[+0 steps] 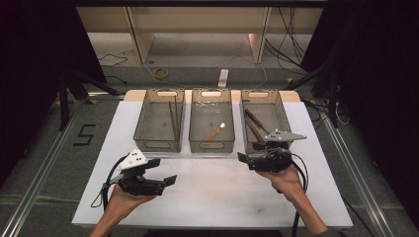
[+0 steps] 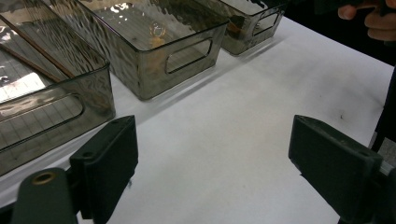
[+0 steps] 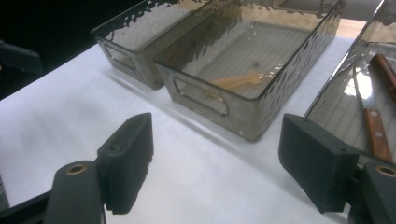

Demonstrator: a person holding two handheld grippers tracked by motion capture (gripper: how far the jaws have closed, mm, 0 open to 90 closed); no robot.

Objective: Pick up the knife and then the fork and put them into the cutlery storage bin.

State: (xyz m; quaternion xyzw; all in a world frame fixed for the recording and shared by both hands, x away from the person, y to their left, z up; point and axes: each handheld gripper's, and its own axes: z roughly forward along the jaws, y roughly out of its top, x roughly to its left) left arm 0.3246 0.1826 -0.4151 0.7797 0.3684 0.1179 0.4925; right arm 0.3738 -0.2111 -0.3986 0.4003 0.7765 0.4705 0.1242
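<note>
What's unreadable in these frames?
- Right bin, high view: the right tool and its grey plate cover the near end and the knife handles.
- Middle bin, left gripper view: rippled wall blurs the spoon.
- Left bin, right gripper view: contents unreadable through the dark wall.

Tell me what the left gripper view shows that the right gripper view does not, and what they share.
Left gripper view alone: thin chopsticks lying in the near bin, plus the fingers of the person's other hand at the top right corner.

Right gripper view alone: wooden-handled knives in the bin at its right edge.

Both: the white tabletop, the middle bin with a small wooden spoon inside, and a pair of black jaws standing wide apart with nothing between them.
</note>
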